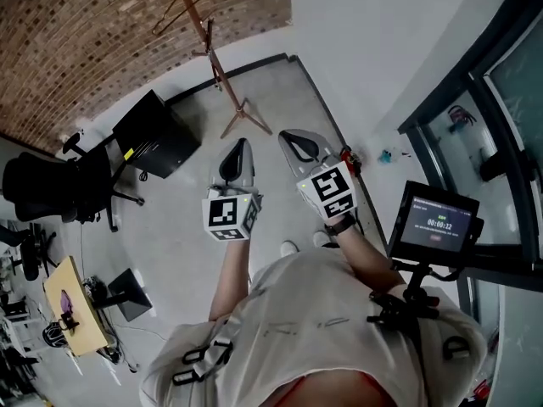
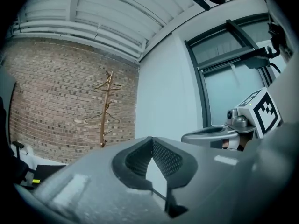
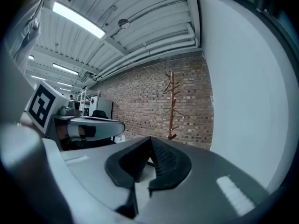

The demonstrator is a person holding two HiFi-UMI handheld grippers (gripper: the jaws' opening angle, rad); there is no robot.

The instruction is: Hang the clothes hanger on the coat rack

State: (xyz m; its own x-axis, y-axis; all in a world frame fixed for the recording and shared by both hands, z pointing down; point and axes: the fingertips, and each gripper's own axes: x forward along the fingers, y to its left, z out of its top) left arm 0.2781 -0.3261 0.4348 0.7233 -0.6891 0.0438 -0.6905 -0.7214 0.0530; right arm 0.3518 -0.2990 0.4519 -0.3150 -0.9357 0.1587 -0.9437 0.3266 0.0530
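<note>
Open floor (image 1: pixel 187 227) ahead of both grippers, nothing on it between them and the coat rack (image 1: pixel 216 66). The rack stands near the floor's far corner, where the brick wall (image 1: pixel 102 32) meets the white wall (image 1: pixel 382 41). A black cabinet (image 1: pixel 157 134) is against the brick wall, left of the rack's feet. An office chair (image 1: pixel 51 185) is further left, and a small yellow table (image 1: pixel 72 308) is at the floor's left edge. Right side is hemmed by a dark-framed window (image 1: pixel 501 100) and a screen on a mount (image 1: pixel 437 219) beside the person's right arm.

Left gripper (image 2: pixel 152 140): jaws together, nothing between the pads. Right gripper (image 3: pixel 151 141): same, closed and empty. Both are held out side by side and apart, pointing toward the rack and well short of it.

Rack top is cut off by the upper edge in the head view. Small red and blue objects at the foot of the white wall are too small to name.

Clothes hanger (image 2: pixel 94 116): thin, brownish, triangular outline. It hangs from a peg about halfway up the rack's pole. A second similar shape sits higher on the pole, and whether it is a hanger or the rack's pegs cannot be told.
</note>
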